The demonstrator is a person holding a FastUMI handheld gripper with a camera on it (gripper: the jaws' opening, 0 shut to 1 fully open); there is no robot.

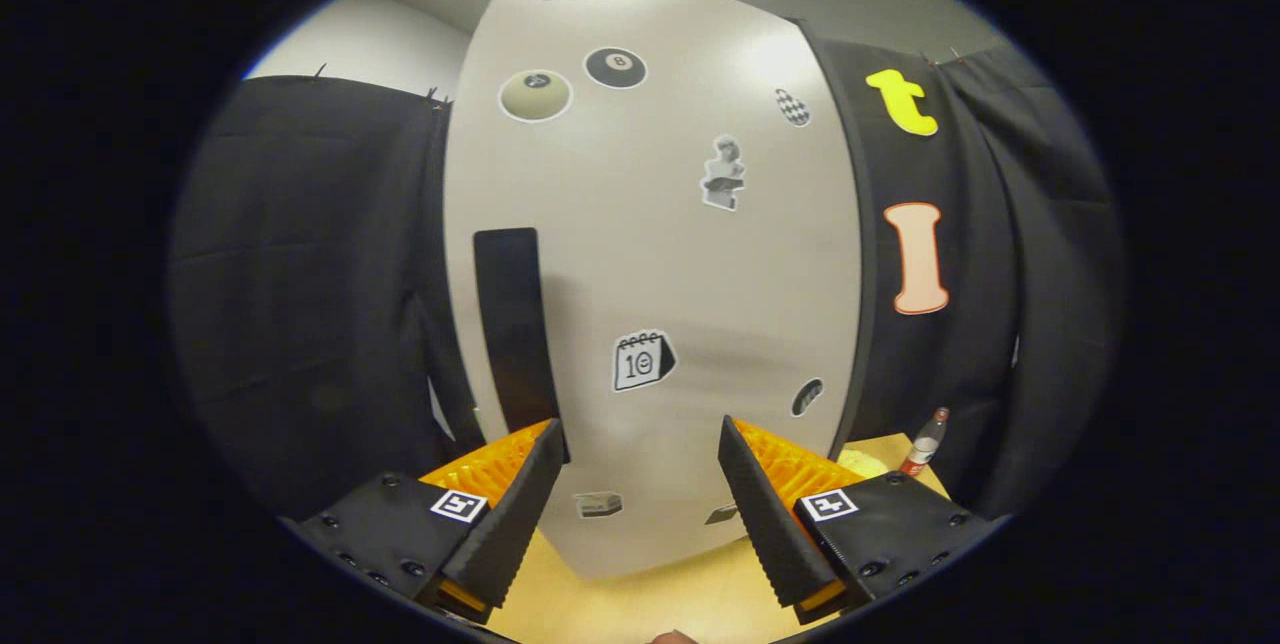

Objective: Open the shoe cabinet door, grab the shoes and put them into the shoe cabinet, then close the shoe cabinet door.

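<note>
Jaws stand wide and hold nothing; gripper [640,449] faces the closed cabinet door [650,254], just ahead of the fingers. Its black handle [512,324] sits above the left finger. Judged progress: door shut; whether at start or end cannot be told.

tall white flat-panelled shoe cabinet door [650,254] | shut, upright, seen face-on across the centre of the frame | long black vertical handle [513,324] set at its left-centre | small stickers scattered over the panel | lower edge met by the light wooden surface at bottom centre
</note>
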